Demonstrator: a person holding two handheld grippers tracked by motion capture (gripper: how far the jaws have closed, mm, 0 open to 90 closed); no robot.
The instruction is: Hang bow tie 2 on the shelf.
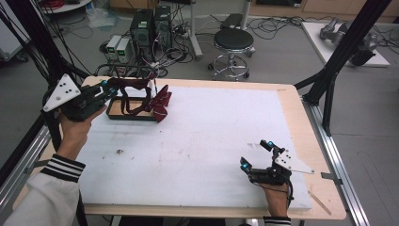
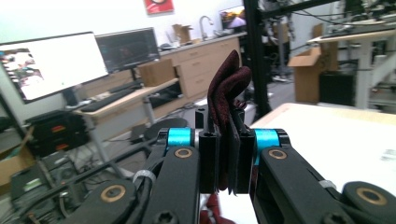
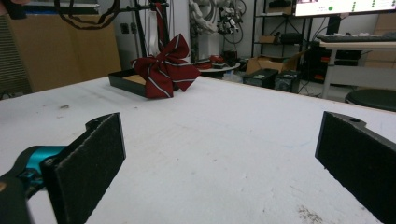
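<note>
Dark red strap [image 2: 227,100] sits clamped between the left gripper [image 2: 227,163] jaws; right gripper [image 3: 219,158] jaws gape wide, holding nothing.

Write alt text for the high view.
The left tongs, shut on a dark red strap, lift it above a shallow black box where a striped red bow leans. The right tongs rest open near the white table's front edge.

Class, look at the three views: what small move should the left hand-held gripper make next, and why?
Probably lift a little higher. The left hand-held gripper is shut on the dark red strap, but the striped bow on it hangs against the edge of the black tray. The right hand-held gripper waits open, far off.
</note>
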